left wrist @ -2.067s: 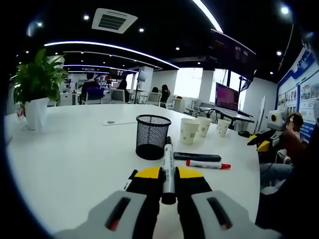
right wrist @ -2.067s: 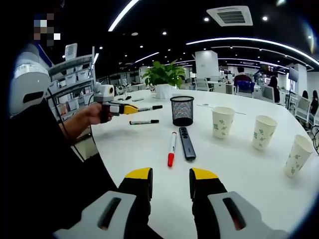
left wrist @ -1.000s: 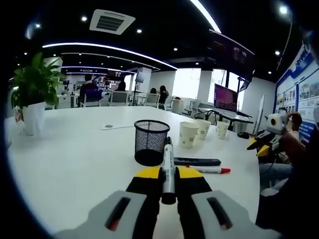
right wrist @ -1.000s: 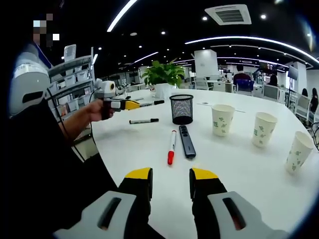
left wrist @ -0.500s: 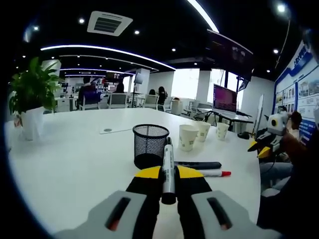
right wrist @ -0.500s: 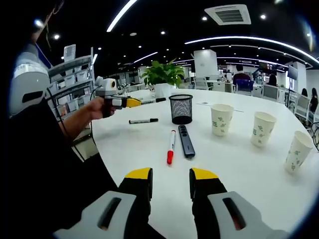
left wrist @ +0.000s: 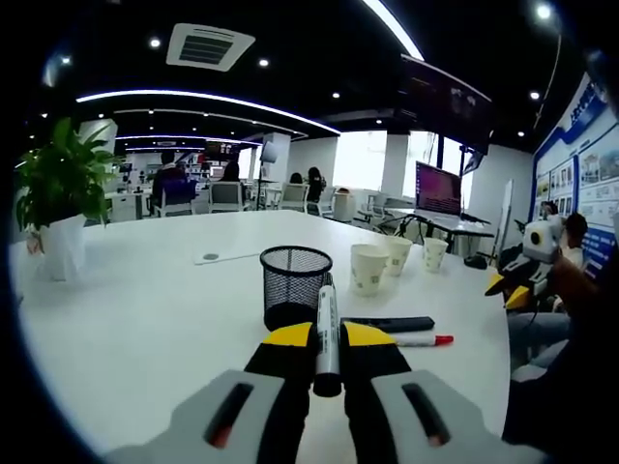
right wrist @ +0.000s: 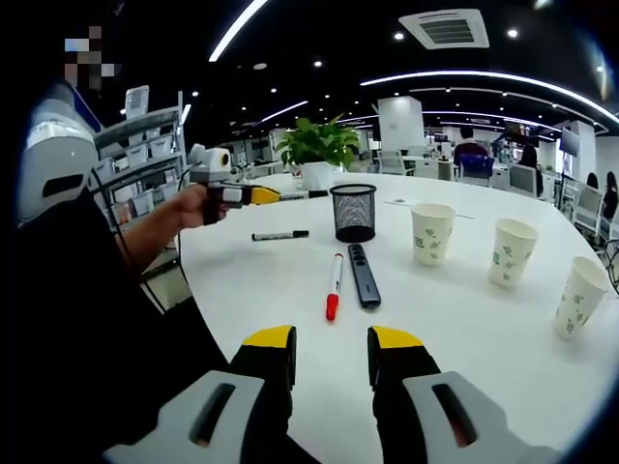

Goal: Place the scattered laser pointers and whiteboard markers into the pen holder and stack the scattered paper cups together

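Observation:
My left gripper [left wrist: 327,335] is shut on a black whiteboard marker [left wrist: 326,319] that points toward the black mesh pen holder [left wrist: 295,284] just ahead. To the holder's right lie a black laser pointer [left wrist: 387,324] and a red-capped marker [left wrist: 418,339]. In the right gripper view my right gripper [right wrist: 329,350] stands open above the table's near edge, nothing between its jaws. Beyond it lie the red-capped marker [right wrist: 334,285], the laser pointer [right wrist: 362,275], a black marker [right wrist: 280,235] and the pen holder [right wrist: 354,214]. The left gripper [right wrist: 266,195] hovers left of the holder. Three paper cups [right wrist: 431,234] [right wrist: 509,254] [right wrist: 581,298] stand apart.
A white round table [right wrist: 455,348] carries everything. A potted plant [right wrist: 317,150] stands at its far side behind the holder. A person's arm and dark sleeve [right wrist: 116,261] fill the left of the right gripper view. Office desks and seated people lie beyond.
My left gripper, still holding the black marker, has risen a little and moved closer to the pen holder. The right gripper has stayed put and open.

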Tool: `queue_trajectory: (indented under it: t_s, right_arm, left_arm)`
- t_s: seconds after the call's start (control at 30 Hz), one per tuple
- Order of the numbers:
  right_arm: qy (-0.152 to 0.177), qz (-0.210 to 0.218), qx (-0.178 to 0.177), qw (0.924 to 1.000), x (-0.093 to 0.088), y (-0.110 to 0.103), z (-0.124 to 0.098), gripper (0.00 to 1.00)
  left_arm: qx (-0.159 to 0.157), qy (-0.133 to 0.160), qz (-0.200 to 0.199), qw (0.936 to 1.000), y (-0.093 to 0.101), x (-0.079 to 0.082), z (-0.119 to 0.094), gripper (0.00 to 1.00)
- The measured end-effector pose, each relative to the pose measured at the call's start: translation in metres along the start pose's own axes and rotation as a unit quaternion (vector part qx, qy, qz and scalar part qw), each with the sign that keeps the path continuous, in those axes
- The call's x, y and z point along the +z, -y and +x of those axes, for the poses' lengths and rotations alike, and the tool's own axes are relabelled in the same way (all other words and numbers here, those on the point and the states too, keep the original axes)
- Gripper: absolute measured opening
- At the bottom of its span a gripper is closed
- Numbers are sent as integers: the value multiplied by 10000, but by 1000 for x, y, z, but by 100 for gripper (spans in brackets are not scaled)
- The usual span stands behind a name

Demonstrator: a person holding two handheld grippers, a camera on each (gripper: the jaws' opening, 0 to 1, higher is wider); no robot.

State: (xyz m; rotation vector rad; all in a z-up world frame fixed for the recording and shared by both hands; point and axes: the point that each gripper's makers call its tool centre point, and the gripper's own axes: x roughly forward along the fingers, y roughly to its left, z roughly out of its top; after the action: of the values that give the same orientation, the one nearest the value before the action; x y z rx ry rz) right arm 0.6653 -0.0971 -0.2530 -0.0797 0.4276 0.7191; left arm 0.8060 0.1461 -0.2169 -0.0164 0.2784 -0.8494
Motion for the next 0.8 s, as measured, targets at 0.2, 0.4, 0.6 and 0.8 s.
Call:
queue_trajectory:
  t_s: [0.2,0.4,0.6,0.8]
  right_arm:
    - [1,0,2,10000,1,0,1,32]
    - [-14,20,22,10000,-2,-1,3,32]
    - [-8,43,22,10000,-3,-1,3,32]
    - [-6,59,9,10000,-4,-1,1,32]
  left_arm:
    - [2,35,-2,10000,-1,3,1,13]
    - [-8,85,9,10000,-1,8,2,13]
    - [-10,119,59,9999,-1,15,6,13]
    - [2,144,94,9999,-2,19,8,13]
